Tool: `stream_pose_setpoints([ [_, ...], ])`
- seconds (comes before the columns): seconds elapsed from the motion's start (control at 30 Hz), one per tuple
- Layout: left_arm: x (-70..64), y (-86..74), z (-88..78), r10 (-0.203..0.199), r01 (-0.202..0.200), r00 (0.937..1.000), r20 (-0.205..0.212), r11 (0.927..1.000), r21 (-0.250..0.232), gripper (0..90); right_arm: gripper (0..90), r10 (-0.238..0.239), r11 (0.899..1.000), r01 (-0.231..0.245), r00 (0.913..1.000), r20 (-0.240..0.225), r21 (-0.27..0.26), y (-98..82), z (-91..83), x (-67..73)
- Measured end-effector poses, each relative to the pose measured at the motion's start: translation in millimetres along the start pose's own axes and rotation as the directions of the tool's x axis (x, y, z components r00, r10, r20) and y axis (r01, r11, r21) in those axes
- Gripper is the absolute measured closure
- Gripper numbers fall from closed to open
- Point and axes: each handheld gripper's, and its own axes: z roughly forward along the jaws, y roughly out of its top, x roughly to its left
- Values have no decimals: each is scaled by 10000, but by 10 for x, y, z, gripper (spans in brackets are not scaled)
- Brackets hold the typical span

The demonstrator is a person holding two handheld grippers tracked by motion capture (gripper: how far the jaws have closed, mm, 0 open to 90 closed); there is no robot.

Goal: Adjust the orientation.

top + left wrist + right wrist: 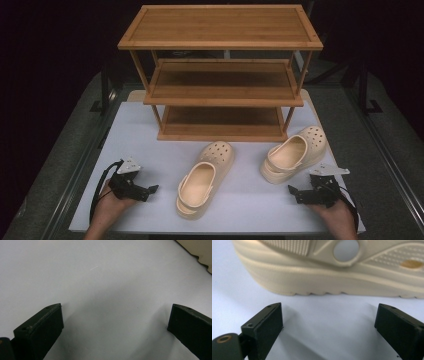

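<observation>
Both claws released, nothing held. Right claw sits just near of right clog; left claw left of left clog, both clogs on bench near rack. Risk: grabbing thick sole w/ shallow bite, clog slips or tips.

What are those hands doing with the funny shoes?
A person sits at a white table with black tongs in each hand. Both pairs are open and hold nothing. Two cream clogs lie in front of a wooden three-shelf rack, whose shelves are bare. The right tongs point at the right clog, close to its sole but not touching. The left tongs rest over bare table, near the left clog.
</observation>
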Motion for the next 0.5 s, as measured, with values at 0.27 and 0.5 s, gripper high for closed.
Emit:
stream_pose_setpoints([
  [0.27, 12, 0, -8, -58, 59, 10000, 58, 10000, -47, 0, 74, -77, 10000, 77, 10000, 50, -4, -5, 1, 8],
  [0.5, 19, 4, -29, -146, 146, 9999, 25, 9998, -106, 0, 74, -61, 10000, 61, 10000, 40, 3, -4, 2, 7],
])
